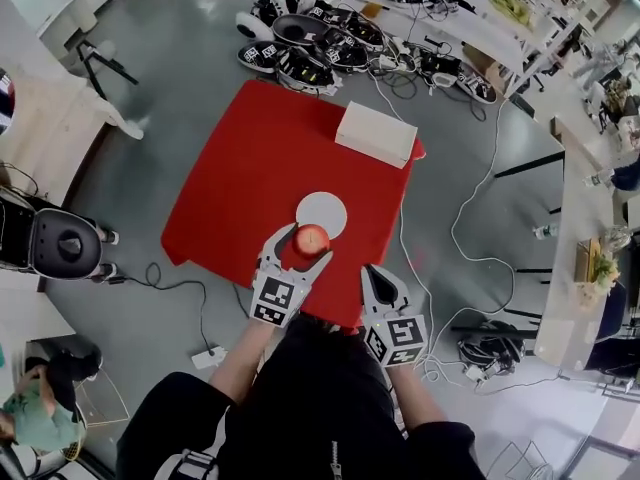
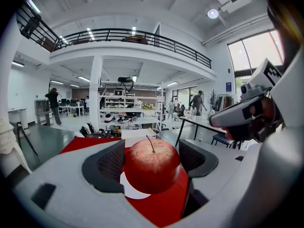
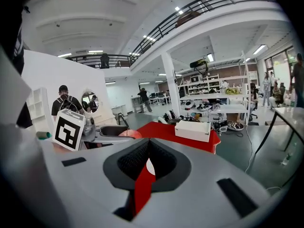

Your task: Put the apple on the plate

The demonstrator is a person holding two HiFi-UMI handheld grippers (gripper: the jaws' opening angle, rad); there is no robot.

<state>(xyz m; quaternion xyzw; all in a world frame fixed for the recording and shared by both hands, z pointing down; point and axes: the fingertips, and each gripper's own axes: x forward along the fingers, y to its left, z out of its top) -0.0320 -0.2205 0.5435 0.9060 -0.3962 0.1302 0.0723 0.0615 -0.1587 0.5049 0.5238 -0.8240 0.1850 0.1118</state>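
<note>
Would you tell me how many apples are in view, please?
1. The apple is gripped in the left gripper, at the near edge of the plate on the red table. No other shows.

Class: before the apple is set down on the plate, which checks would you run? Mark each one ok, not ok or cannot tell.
1. Apple gripped between the left gripper's jaws: ok.
2. Plate bare: ok.
3. Apple centred over the plate: not ok, in the head view it overlaps only the near rim.
4. Apple's height above the plate: cannot tell.
5. Right gripper empty, jaws together, off to the side of the plate: ok.
6. White box apart from the plate: ok.
</note>
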